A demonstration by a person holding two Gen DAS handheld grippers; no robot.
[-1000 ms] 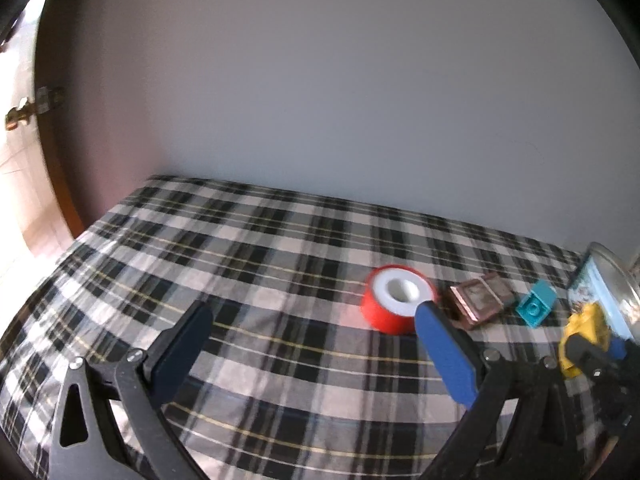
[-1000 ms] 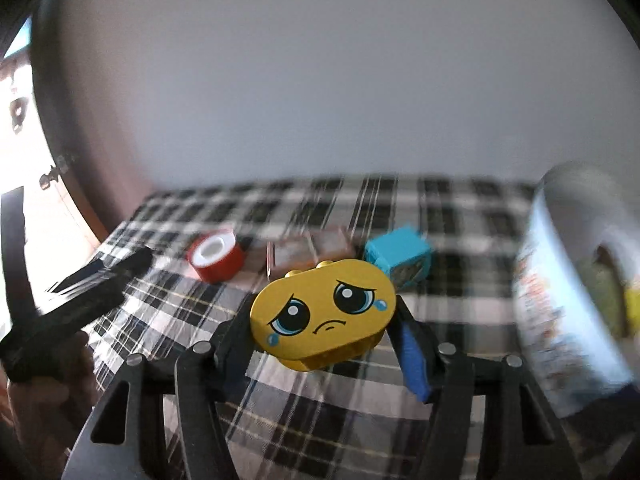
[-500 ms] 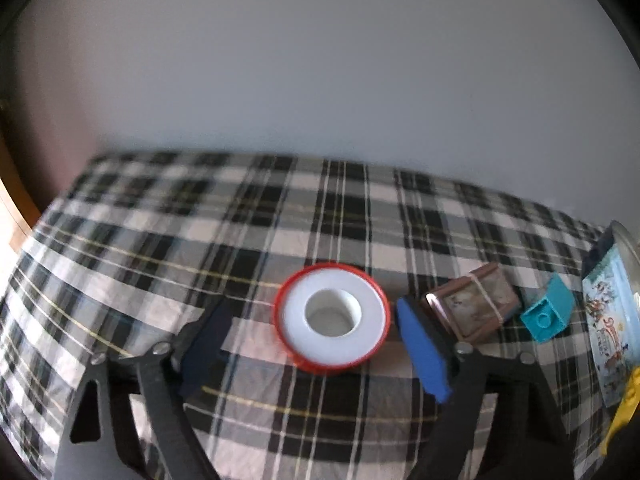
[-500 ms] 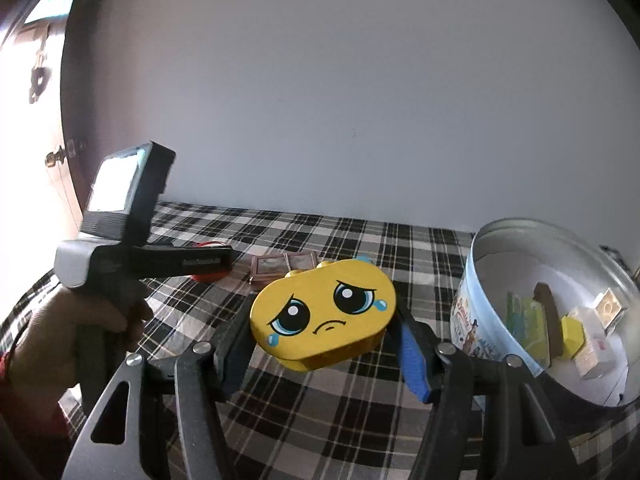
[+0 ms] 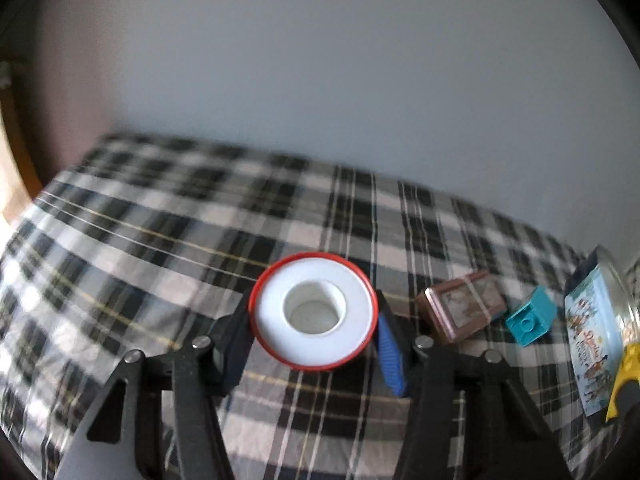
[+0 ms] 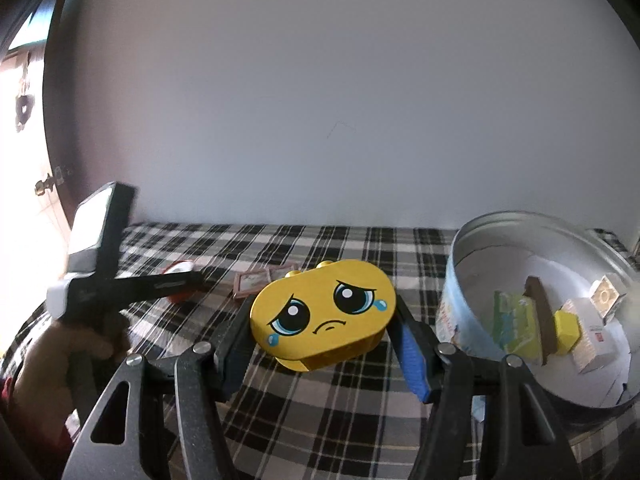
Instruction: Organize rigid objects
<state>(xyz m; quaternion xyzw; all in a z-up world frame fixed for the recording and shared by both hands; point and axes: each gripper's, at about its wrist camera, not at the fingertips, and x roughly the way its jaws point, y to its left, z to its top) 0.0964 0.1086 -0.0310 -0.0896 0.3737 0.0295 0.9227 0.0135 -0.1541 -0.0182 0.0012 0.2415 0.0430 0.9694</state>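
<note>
With several small blocks already in the round tin [image 6: 532, 240], the right gripper [image 6: 324, 344] clamps the yellow sad-face block [image 6: 324, 316] beside it, while the left gripper [image 5: 312, 340], jaws just closing, hugs the red-rimmed tape roll [image 5: 314, 312] on the plaid cloth [image 5: 160, 240], leaving the brown case [image 5: 460, 308] and 1 teal brick [image 5: 530, 320].

Lighting: soft daylight from the left, overexposed at the doorway [image 6: 24, 200] on the left edge of both views; shadows faint. Left wrist view: motion blur across the plaid cloth [image 5: 160, 248] and its far edge. Both views: fisheye bending toward a black circular border; right wrist view mostly sharp.
</note>
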